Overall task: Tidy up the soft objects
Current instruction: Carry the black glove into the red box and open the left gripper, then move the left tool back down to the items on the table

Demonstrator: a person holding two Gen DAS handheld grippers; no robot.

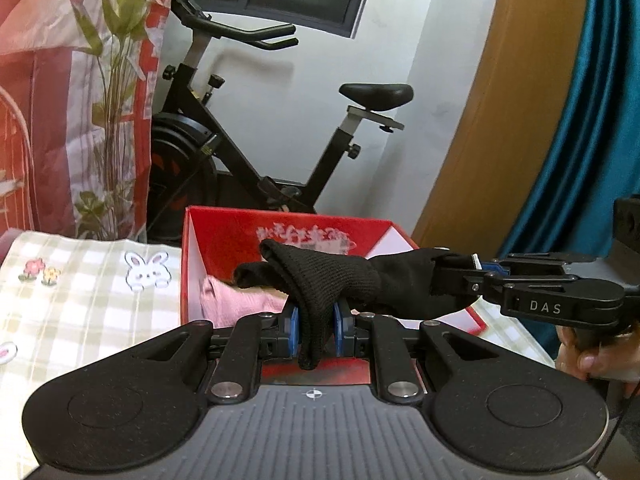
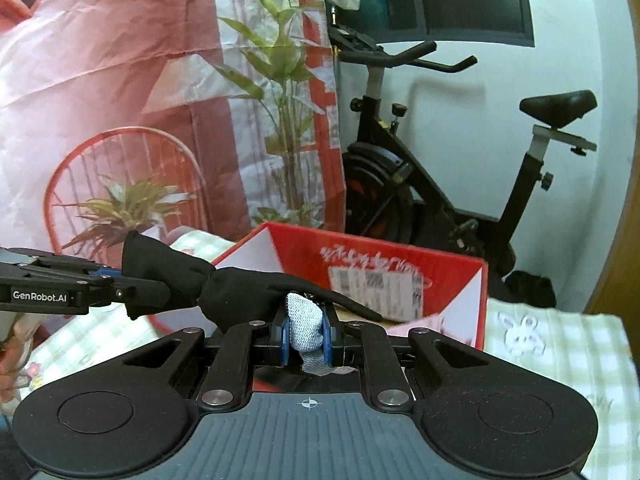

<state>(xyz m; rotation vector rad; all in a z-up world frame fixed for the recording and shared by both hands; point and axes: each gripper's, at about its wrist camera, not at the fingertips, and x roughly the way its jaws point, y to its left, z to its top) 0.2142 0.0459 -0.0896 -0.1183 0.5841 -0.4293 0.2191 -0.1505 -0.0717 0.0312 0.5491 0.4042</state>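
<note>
A black knit sock (image 1: 336, 280) hangs stretched between both grippers above the open red box (image 1: 288, 228). My left gripper (image 1: 316, 330) is shut on one end of it. My right gripper (image 2: 306, 334) is shut on the other end, where a grey patch of the sock (image 2: 306, 322) shows between the blue pads. The right gripper also shows in the left wrist view (image 1: 460, 276), and the left gripper in the right wrist view (image 2: 120, 286). A pink cloth (image 1: 236, 300) lies inside the box.
The box (image 2: 476, 280) stands on a checked tablecloth with a rabbit print (image 1: 100, 280). Behind it are a black exercise bike (image 1: 240, 136), a red-and-white plastic sheet with plants (image 2: 160, 120) and a blue curtain (image 1: 592, 120) at the right.
</note>
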